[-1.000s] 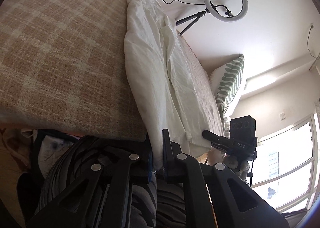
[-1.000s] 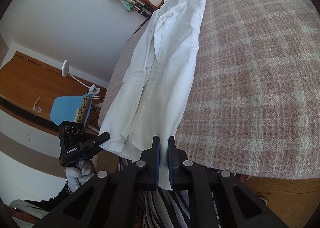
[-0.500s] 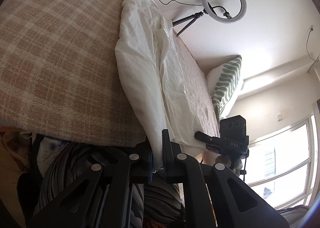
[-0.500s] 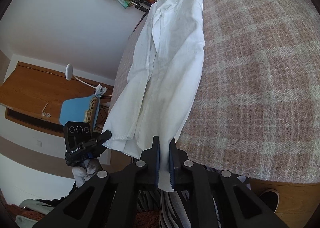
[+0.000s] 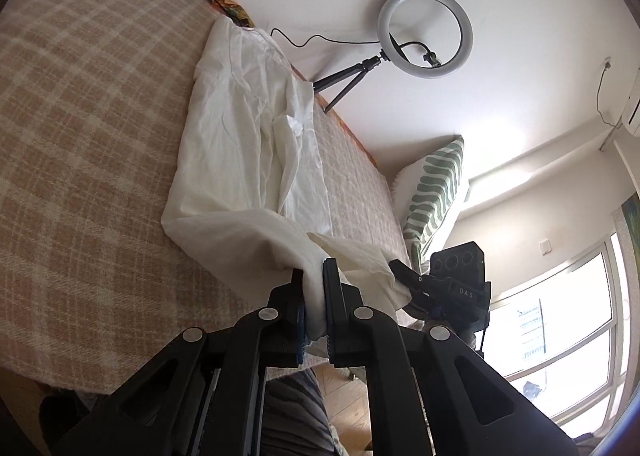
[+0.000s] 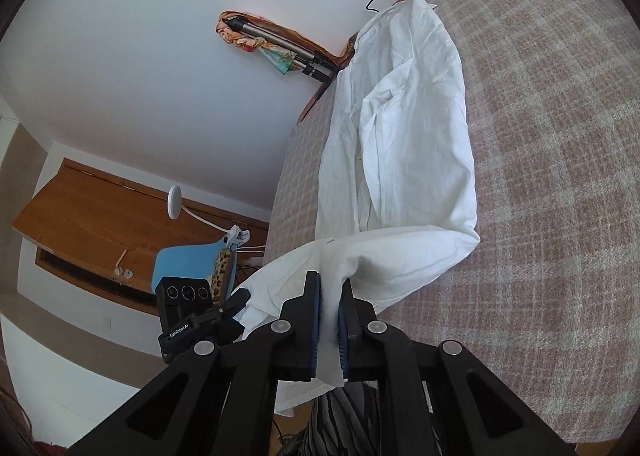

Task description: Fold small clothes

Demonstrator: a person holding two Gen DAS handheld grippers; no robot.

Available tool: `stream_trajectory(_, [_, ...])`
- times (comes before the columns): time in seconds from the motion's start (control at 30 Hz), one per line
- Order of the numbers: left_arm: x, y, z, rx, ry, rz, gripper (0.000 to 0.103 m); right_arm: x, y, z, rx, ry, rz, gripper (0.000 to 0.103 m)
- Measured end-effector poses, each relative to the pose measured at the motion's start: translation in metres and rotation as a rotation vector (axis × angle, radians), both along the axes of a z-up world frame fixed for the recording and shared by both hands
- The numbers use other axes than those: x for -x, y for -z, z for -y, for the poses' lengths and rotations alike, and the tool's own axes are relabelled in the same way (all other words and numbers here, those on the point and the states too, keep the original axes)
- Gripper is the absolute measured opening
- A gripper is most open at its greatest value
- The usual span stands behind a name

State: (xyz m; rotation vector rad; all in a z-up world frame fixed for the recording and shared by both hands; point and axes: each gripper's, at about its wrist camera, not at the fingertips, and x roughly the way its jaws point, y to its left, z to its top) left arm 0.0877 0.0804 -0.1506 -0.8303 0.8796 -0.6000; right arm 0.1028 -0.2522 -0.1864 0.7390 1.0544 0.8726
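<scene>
White shirt [image 5: 240,144] lies lengthwise on the bed [image 5: 92,136]; your left hand-held gripper [image 5: 313,280] and right hand-held gripper [image 6: 329,288] each pinch its near hem. Carry both corners forward level, keeping the hem taut.

On my left wrist view the plaid blanket [image 5: 92,128] lies bare to the left of the white shirt [image 5: 236,144], so that side is open for a pass. To the shirt's right only a narrow strip of blanket shows before the green-striped pillow [image 5: 436,192] leaning at the wall. The ring light [image 5: 425,38] on its tripod stands at the bed's far edge, its cable trailing toward the shirt's collar end. From my right wrist view the blanket right of the shirt is open too; a blue chair [image 6: 188,266] stands off the bed's edge.
</scene>
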Motion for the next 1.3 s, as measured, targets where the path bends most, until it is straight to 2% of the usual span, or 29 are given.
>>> stream_trajectory(0.13, [-0.028, -0.002, -0.008, 0.007, -0.04, 0.007, 0.006, -0.027, -0.004, -0.003, 0.01, 0.035, -0.004, 0.006])
stream_trajectory(0.27, [-0.055, 0.0, -0.008, -0.023, -0.055, 0.007, 0.006, -0.056, -0.002, -0.006, 0.047, 0.079, -0.016, 0.006])
stream_trajectory(0.5, [-0.098, 0.017, -0.006, -0.07, -0.102, -0.034, 0.006, -0.102, 0.016, -0.006, 0.081, 0.139, -0.082, 0.006])
stream_trajectory(0.67, [-0.12, 0.028, 0.002, -0.113, -0.09, -0.049, 0.006, -0.115, 0.028, -0.009, 0.089, 0.163, -0.124, 0.006])
stream_trajectory(0.77, [-0.13, 0.03, 0.005, -0.152, -0.089, -0.06, 0.009, -0.118, 0.034, -0.007, 0.076, 0.16, -0.148, 0.01])
stream_trajectory(0.87, [-0.141, 0.031, 0.005, -0.156, -0.085, -0.086, 0.012, -0.119, 0.036, -0.003, 0.066, 0.159, -0.168, 0.017])
stream_trajectory(0.93, [-0.147, 0.03, 0.005, -0.161, -0.081, -0.12, 0.018, -0.117, 0.034, -0.001, 0.042, 0.161, -0.169, 0.027])
stream_trajectory(0.97, [-0.148, 0.029, 0.004, -0.157, -0.08, -0.117, 0.019, -0.116, 0.032, 0.0, 0.036, 0.16, -0.159, 0.028])
stream_trajectory(1.07, [-0.151, 0.023, 0.002, -0.165, -0.073, -0.106, 0.023, -0.111, 0.023, 0.004, 0.029, 0.165, -0.118, 0.042])
stream_trajectory(1.13, [-0.152, 0.019, -0.001, -0.161, -0.082, -0.101, 0.032, -0.108, 0.018, 0.009, 0.009, 0.178, -0.1, 0.043])
stream_trajectory(1.23, [-0.157, 0.007, -0.008, -0.145, -0.102, -0.067, 0.032, -0.103, 0.008, 0.014, 0.051, 0.185, -0.045, 0.043])
stream_trajectory(1.3, [-0.157, -0.005, -0.011, -0.166, -0.114, -0.033, 0.032, -0.101, 0.003, 0.014, 0.097, 0.17, -0.014, 0.042])
